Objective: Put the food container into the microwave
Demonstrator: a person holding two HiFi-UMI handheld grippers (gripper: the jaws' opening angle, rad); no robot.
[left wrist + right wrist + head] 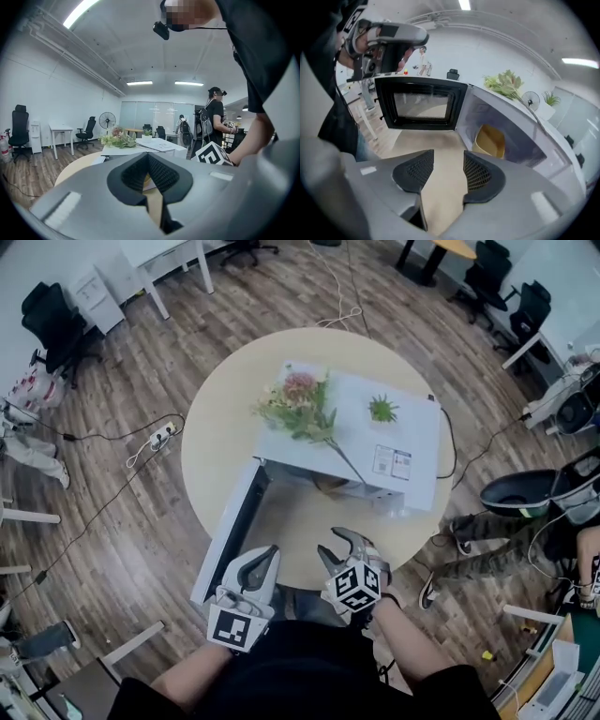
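Observation:
A white microwave (375, 442) stands on the round table (211, 442), its door (230, 526) swung open to the left. The tan food container (490, 140) sits inside the cavity, seen in the right gripper view beside the black-framed door (419, 108). My right gripper (345, 542) hovers at the table's near edge in front of the opening; its jaws (447, 161) stand apart with nothing between them. My left gripper (262, 554) is beside it near the door's outer end, fingers (147, 159) together and empty.
Artificial flowers (300, 404) and a small potted plant (382, 409) rest on the microwave's top. A power strip (161, 435) and cables lie on the floor to the left. A seated person's legs (469, 531) are at the right; office chairs stand around.

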